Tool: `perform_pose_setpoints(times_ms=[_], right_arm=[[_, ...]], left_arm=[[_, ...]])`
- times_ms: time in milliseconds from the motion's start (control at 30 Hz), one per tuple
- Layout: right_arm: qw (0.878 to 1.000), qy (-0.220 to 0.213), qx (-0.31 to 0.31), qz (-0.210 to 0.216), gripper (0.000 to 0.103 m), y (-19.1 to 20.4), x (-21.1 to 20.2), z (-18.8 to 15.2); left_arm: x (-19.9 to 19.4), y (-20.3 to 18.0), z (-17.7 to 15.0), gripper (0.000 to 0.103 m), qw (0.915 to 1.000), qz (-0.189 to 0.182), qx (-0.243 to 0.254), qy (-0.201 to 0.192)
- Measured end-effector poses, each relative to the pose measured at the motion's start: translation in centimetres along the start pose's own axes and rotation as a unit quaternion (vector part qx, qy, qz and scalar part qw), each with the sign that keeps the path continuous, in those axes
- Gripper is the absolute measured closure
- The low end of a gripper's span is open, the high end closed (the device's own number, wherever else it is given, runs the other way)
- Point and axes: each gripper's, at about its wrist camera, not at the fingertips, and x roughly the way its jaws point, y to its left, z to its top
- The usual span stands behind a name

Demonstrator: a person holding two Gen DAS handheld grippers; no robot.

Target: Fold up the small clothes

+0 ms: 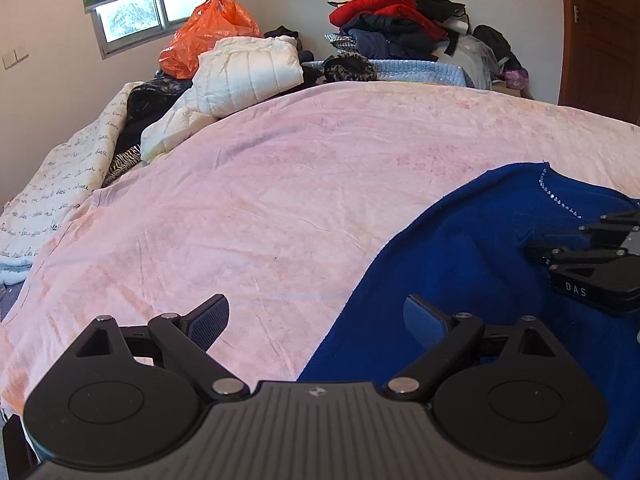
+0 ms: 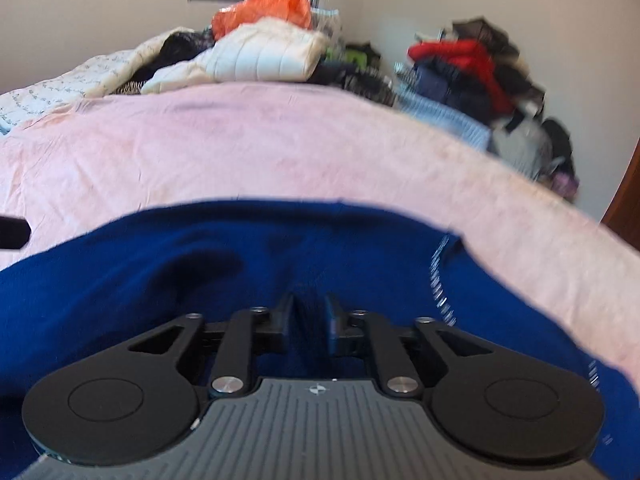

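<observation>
Left side first: my left gripper hangs with its jaws spread wide and nothing between them, poised over the pink bedspread, right where the near edge of the blue sweater begins. One pad sits over pink, the other over blue, and I can't tell that either touches cloth

Moving across, the sweater lies spread on the bedspread, its neckline trimmed with small sparkling studs toward the far right

Now my right gripper: jaws drawn narrow, and a ridge of blue fabric stands between the pads. The view is blurred, but it looks to me like a pinch on the sweater's middle, not an empty close

So I read this as the opening of the fold: right side has its hold, left side has not taken one. Next I need the left jaws to come down on the sweater's near edge and close, so both grips can lift and carry one side over the other. The knit looks thick and soft, so I should bite deep enough to catch the layer, yet leave the bedspread out of it
</observation>
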Motion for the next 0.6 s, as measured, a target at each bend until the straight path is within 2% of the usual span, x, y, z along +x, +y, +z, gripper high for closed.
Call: perform_pose_setpoints(times_ms=[133, 167, 200, 267, 300, 400, 500, 567, 600], right_arm=[[0.997, -0.03, 0.056, 0.031, 0.072, -0.9, -3.2, -0.5], [0.997, -0.03, 0.069, 0.036, 0.067, -1.3, -3.6, -0.6], [0.996, -0.021, 0.082, 0.039, 0.06, -1.7, -3.5, -0.8], [0.994, 0.028, 0.092, 0.053, 0.051, -2.2, -2.1, -1.6], [0.994, 0.034, 0.092, 0.046, 0.054, -2.2, -1.6, -2.1], [0.994, 0.016, 0.104, 0.043, 0.053, -1.7, -3.1, -2.2], [0.991, -0.003, 0.097, 0.095, 0.052, -0.5, -5.9, -1.9], [0.984, 0.002, 0.095, 0.153, 0.052, 0.6, -7.4, -2.4], [0.976, 0.01, 0.098, 0.193, 0.052, 1.3, -8.0, -2.8]], left_arm=[[-0.1, 1.0, -0.1, 0.008, 0.9999, 0.008, -0.009, 0.004], [-0.1, 1.3, -0.1, 0.008, 0.9998, 0.009, -0.014, 0.006], [-0.1, 1.5, -0.2, 0.008, 0.9997, 0.01, -0.018, 0.008], [-0.1, 1.9, -0.4, 0.008, 0.9995, 0.011, -0.024, 0.015], [-0.3, 2.0, -0.4, 0.008, 0.9994, 0.01, -0.027, 0.017], [-1.1, 2.5, -0.8, 0.008, 0.9996, 0.012, -0.024, 0.012], [-1.7, 3.2, -1.1, 0.008, 0.9992, 0.036, -0.017, 0.007], [-1.9, 3.8, -1.3, 0.008, 0.9986, 0.048, -0.022, 0.008], [-2.0, 4.2, -1.4, 0.008, 0.9983, 0.052, -0.027, 0.009]])
